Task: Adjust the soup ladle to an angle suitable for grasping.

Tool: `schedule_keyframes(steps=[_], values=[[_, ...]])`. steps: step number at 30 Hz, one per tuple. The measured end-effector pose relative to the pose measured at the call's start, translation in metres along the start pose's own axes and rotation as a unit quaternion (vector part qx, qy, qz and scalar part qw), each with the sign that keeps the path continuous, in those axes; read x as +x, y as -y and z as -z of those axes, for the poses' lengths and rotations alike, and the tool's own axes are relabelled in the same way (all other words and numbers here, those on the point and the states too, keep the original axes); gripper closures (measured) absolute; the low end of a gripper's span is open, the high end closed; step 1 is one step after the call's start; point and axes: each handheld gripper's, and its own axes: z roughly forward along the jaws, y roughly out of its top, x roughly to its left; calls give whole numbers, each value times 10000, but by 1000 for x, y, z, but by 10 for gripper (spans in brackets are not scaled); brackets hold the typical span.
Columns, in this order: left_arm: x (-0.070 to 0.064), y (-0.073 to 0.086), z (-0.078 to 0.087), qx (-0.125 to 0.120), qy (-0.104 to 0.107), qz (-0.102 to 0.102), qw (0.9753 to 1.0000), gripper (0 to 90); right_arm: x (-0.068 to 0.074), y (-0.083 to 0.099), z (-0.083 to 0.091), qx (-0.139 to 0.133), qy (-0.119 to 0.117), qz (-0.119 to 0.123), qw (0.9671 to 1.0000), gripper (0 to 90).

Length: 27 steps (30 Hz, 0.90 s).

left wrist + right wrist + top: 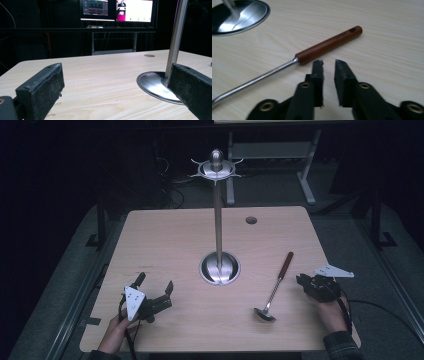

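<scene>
A metal stand with a ring of hooks at its top rises from a round base at the table's middle. A ladle with a brown wooden handle lies right of the base, bowl toward the near edge. My left gripper rests at the near left, its jaws wide apart with nothing between them; in the left gripper view it faces the stand's pole. My right gripper sits just right of the ladle handle, jaws a narrow gap apart and holding nothing.
A round cable hole sits near the table's far right edge. Beyond the table are lit monitors and a desk frame in a dark room. Bare wood lies across the table's left half.
</scene>
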Motion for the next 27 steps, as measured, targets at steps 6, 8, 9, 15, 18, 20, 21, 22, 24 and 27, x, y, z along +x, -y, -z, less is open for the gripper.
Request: schedule_keyframes(steps=[6,8,9,15,18,20,21,22,24,27], values=[[0,0,0,9,-2,0,10000,2,-5,-12,-8,-106,-44,-37,9999,897],[0,0,0,3,-2,2,10000,2,-7,-16,-12,-166,-61,-56,9998,897],[0,0,0,3,-1,3,10000,2,-8,-18,-13,-148,-50,-58,9999,897],[0,0,0,7,-3,2,10000,2,-16,-30,-27,-181,-38,-116,9998,898],[0,0,0,8,-5,-7,10000,2,-23,-36,-34,-245,-5,-131,9996,898],[0,0,1,33,-5,-35,10000,2,-26,-38,-40,-169,18,-150,9997,898],[1,0,1,38,-6,-35,10000,2,-28,-39,-44,-139,43,-110,9998,898],[1,0,1,38,-6,-35,10000,2,-29,-40,-47,-132,38,-147,9998,898],[0,0,0,5,-6,1,10000,2,-32,-40,-54,-138,89,-181,9997,898],[0,0,0,3,-5,3,10000,2,-36,-38,-59,-105,85,-228,9996,898]])
